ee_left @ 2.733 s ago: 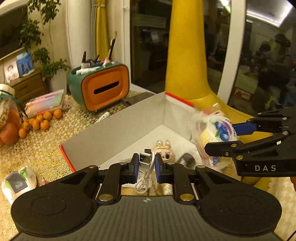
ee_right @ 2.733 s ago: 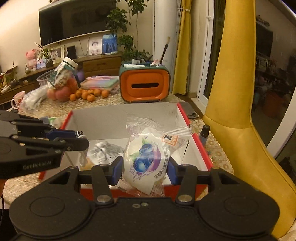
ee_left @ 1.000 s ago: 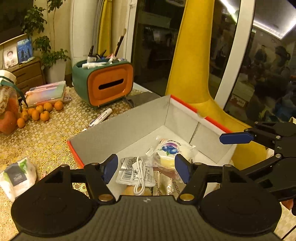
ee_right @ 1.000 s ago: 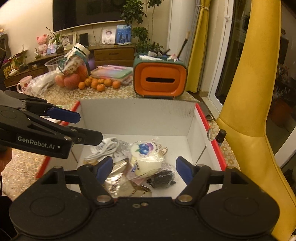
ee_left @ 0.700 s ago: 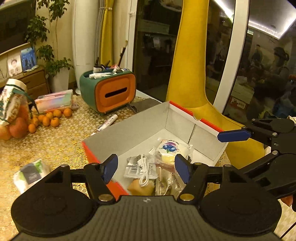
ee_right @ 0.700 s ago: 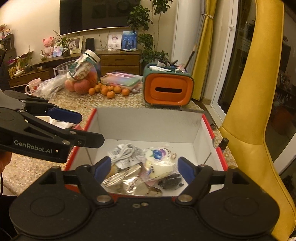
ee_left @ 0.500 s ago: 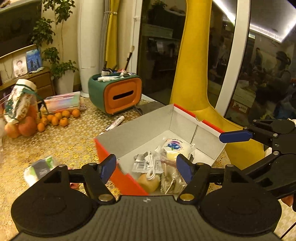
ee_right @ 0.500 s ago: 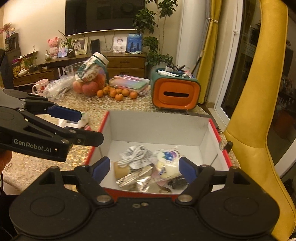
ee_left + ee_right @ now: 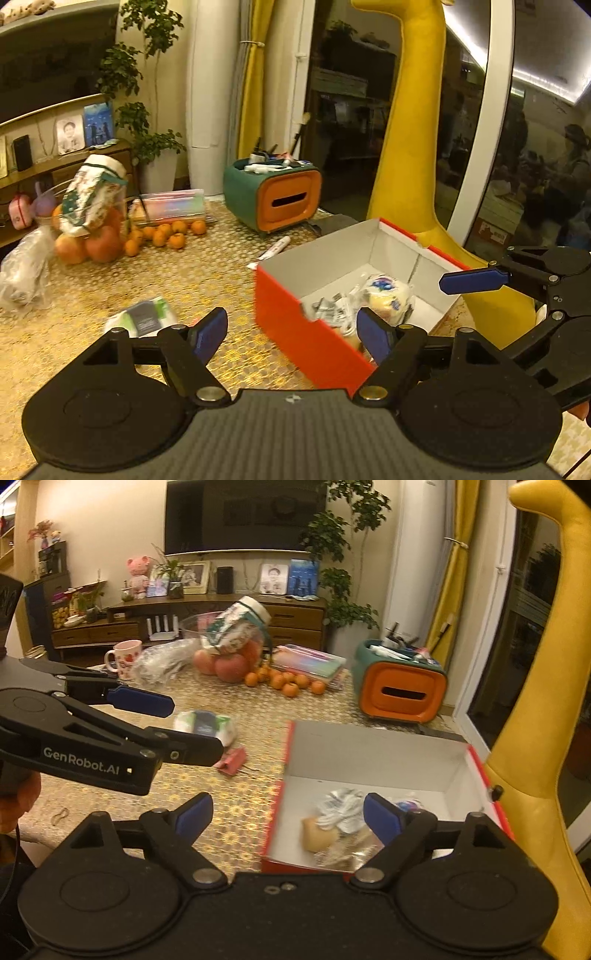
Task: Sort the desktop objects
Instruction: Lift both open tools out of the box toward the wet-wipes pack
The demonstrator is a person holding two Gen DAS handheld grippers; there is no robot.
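Note:
A red cardboard box (image 9: 306, 325) with a white inside (image 9: 369, 760) stands on the gold-patterned table. In it lie a white cable pack (image 9: 340, 806), a blueberry snack bag (image 9: 386, 293) and other small packets. My left gripper (image 9: 293, 332) hangs over the table left of and in front of the box, its jaws opening with nothing between them. My right gripper (image 9: 288, 816) is above the box's near left corner, jaws also opening and empty. A white-green tissue pack (image 9: 142, 319) (image 9: 207, 722) and a small pink item (image 9: 232, 760) lie on the table left of the box.
An orange-green organiser (image 9: 280, 199) (image 9: 400, 694) with pens stands behind the box, a white marker (image 9: 271, 253) beside it. Apples, a jar and small oranges (image 9: 284, 681) sit at the back, with a mug (image 9: 123, 659). A yellow chair (image 9: 535, 701) flanks the box's right side.
Both grippers let go of the cable and the snack bag into the box, then pulled back and up. Their jaws widened, and the box now looks smaller and farther right.

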